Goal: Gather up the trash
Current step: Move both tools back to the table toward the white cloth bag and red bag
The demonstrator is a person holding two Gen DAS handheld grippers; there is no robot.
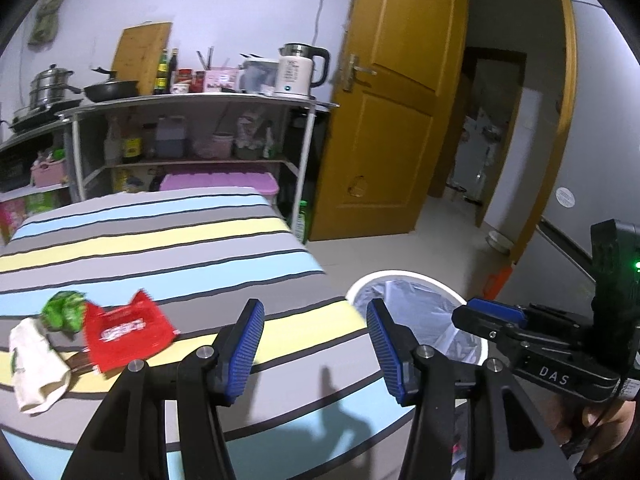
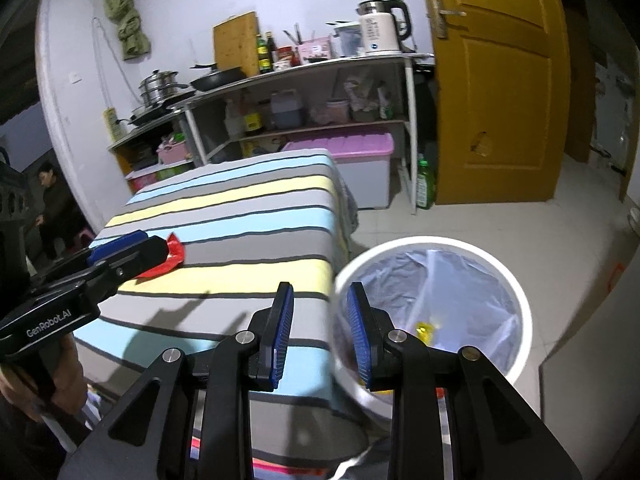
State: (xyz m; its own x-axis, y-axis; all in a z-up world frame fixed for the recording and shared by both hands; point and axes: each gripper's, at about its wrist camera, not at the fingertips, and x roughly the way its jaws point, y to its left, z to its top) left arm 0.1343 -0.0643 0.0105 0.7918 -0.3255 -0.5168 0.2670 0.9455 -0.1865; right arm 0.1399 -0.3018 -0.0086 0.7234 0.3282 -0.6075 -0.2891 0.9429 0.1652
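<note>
Striped cloth in grey, pale blue and yellow covers the surface, the landmark for all entries below.

Trash on the surface, near-left part in the left wrist view: one red wrapper with white lettering, lying flat; one crumpled green wrapper, just behind the red one and touching its left edge; one crumpled white paper or bag, left of the red wrapper, touching the green one. A dark brown item shows under the red wrapper's lower edge; too little is visible to identify it.

White round bin, lined with a clear plastic bag, on the floor just beside the surface's near-right corner. A small yellow scrap lies inside the bin.

Left gripper: jaws wide apart, nothing between the blue pads, held above the surface's near edge.

Right gripper: jaws partly apart, empty, held over the gap between the surface's corner and the bin rim.

Beyond the surface: metal shelf unit with kettle, frying pan and bottles; pink-lidded storage box beneath; wooden door, open, to the right of the shelf unit.

A person stands in the background, left of the surface.
</note>
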